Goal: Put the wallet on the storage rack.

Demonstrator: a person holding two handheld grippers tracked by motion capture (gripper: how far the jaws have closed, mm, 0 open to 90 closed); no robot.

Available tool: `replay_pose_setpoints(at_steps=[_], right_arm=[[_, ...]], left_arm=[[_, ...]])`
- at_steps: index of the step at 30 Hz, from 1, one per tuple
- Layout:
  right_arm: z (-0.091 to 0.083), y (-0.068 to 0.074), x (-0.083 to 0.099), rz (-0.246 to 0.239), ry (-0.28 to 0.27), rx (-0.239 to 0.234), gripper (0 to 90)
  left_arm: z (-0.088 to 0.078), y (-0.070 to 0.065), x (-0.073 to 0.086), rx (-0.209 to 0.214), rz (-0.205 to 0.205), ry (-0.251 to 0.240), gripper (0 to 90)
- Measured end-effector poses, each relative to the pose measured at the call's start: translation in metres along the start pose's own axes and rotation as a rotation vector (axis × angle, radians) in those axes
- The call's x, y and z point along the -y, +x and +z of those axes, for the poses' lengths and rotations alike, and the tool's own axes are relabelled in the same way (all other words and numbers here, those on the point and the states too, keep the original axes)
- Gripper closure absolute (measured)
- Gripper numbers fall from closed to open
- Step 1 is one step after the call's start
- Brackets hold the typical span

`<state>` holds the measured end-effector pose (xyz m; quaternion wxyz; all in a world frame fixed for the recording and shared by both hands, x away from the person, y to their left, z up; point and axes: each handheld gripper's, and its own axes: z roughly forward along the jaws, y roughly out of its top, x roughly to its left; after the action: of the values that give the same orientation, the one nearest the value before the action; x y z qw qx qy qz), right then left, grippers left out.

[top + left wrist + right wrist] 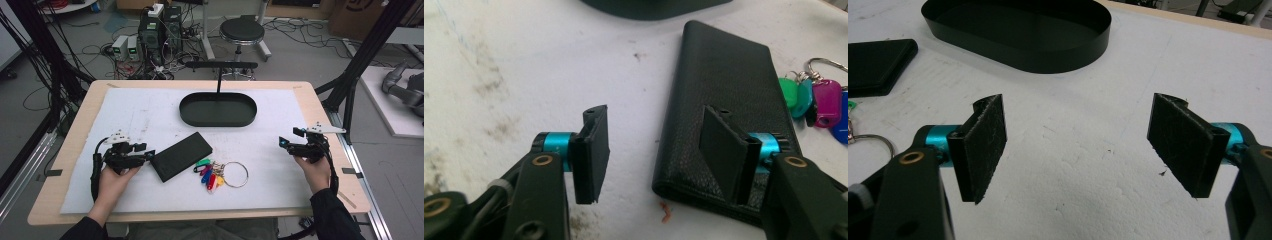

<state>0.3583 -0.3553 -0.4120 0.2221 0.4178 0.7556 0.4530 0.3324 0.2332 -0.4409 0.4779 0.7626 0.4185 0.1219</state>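
A: From the high view, the left gripper (150, 154) sits at the near-left corner of the wallet (182, 155), which lies mid-table beside the keys (209, 172), short of the tray (218, 109). The right gripper (283, 142) hangs well apart, over bare foam.

B: In the left gripper view the jaws straddle the wallet's (724, 95) left edge: one pad over the leather, one outside, neither pressing yet. I'd slide further along and tip down so the outer pad catches under the edge before squeezing.

A: The right gripper view shows wide, empty jaws, with the tray's (1058, 55) wall closer.
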Motion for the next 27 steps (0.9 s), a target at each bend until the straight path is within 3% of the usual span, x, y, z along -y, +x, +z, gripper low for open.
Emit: replay_pose_setpoints(at_steps=[10, 12, 14, 18, 23, 27], right_arm=[[0.0006, 0.0006, 0.0000, 0.002, 0.000, -0.006, 24.0], [0.0007, 0.0007, 0.0000, -0.001, 0.000, -0.005, 24.0], [0.0006, 0.0007, 0.0000, -0.002, 0.003, -0.003, 24.0], [0.0001, 0.0005, -0.0001, -0.001, -0.001, -0.004, 24.0], [0.0002, 0.0006, -0.0001, 0.001, -0.003, -0.005, 24.0], [0.0008, 0.0010, -0.0001, -0.001, -0.001, -0.003, 24.0]], left_arm=[[0.0053, 0.0023, 0.0051, 0.018, -0.089, 0.060, 52.4], [0.0060, 0.0031, 0.0059, 0.023, -0.143, 0.073, 52.3], [0.0063, 0.0031, 0.0061, 0.024, -0.148, 0.074, 52.3], [0.0075, 0.0047, 0.0083, 0.045, -0.215, 0.081, 52.3], [0.0079, 0.0048, 0.0092, 0.053, -0.239, 0.082, 52.3], [0.0079, 0.0043, 0.0096, 0.090, -0.245, 0.080, 59.3]])
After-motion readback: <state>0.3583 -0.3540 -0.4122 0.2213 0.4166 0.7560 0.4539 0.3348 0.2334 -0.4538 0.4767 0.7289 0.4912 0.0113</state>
